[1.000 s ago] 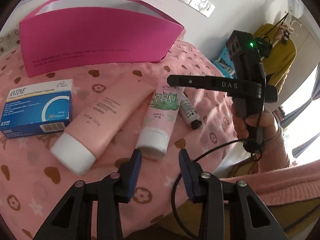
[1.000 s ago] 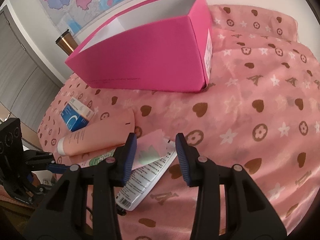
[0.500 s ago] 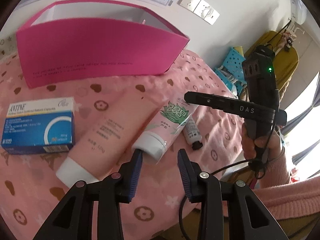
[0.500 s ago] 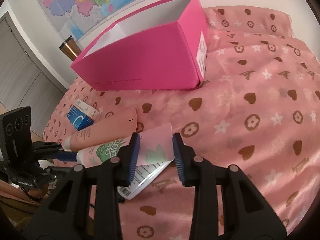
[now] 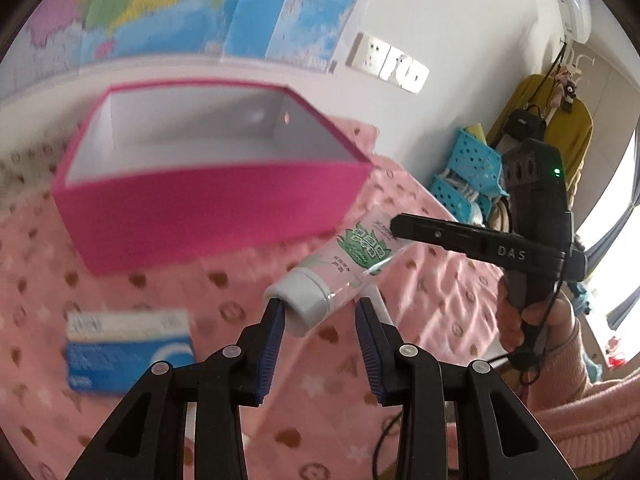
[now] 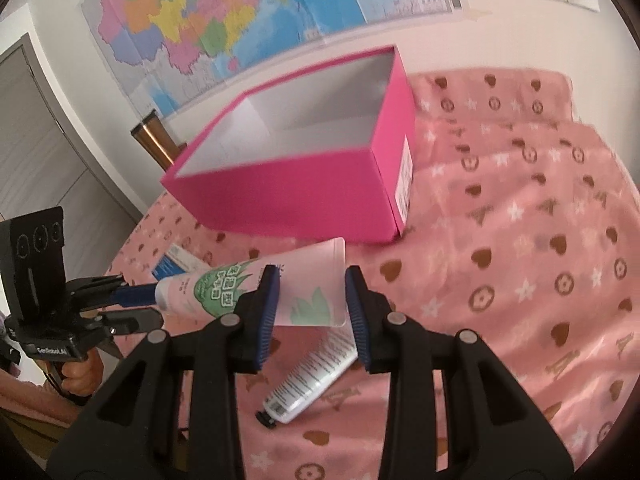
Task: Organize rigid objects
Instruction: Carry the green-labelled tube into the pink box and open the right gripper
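Both grippers have come up off the blanket since a second ago, and the tube that lay beside the bigger pink tube then now hangs in the air between them.

I see my right gripper clamped on the tube's flat crimped tail, blue ribbed pads pressing each edge of it, the jaws only partly apart. My left gripper is nearly closed at the white cap end: one pad touches the cap, the other stands just clear of it in the left wrist view, so I cannot tell whether that side really grips. In the right wrist view its blue tip meets the cap end.

The tube is soft glossy plastic, pale pink with a green leaf print, round at the cap and flattening to a wide seam at the tail. It lies almost level, in front of the box and above the cloth.

That box is stiff magenta card, open-topped, white inside. On the blanket, a fleecy pink print of hearts, stars and flowers, lie a small white tube with a black cap and a blue-and-white carton.
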Tool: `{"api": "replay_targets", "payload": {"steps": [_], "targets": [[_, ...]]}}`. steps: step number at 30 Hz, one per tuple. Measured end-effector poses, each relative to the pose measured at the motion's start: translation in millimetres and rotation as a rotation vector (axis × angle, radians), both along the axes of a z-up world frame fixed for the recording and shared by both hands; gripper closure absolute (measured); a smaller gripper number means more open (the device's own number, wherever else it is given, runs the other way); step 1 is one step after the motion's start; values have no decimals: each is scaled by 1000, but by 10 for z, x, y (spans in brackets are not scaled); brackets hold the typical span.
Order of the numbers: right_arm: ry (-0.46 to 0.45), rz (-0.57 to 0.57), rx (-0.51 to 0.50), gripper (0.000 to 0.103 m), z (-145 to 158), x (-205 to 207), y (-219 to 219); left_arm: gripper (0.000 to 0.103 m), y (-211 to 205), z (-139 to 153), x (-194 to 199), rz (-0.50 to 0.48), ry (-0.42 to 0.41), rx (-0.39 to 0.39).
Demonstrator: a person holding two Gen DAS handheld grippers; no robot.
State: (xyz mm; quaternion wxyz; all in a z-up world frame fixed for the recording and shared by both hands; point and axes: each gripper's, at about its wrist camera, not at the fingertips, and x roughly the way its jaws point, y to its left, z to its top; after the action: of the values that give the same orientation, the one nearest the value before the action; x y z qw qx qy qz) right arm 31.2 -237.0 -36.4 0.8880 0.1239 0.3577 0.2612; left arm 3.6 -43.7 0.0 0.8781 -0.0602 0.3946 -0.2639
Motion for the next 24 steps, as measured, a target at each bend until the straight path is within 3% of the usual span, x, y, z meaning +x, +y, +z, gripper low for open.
{"api": "replay_targets", "payload": {"steps": [13,24], "targets": [[-122,-28,-6,66,455,290,68,66,51,416,438,49,-140,56],[-137,-51,-42,66,548,652,131,66,94,401,952,92,-108,77]]}}
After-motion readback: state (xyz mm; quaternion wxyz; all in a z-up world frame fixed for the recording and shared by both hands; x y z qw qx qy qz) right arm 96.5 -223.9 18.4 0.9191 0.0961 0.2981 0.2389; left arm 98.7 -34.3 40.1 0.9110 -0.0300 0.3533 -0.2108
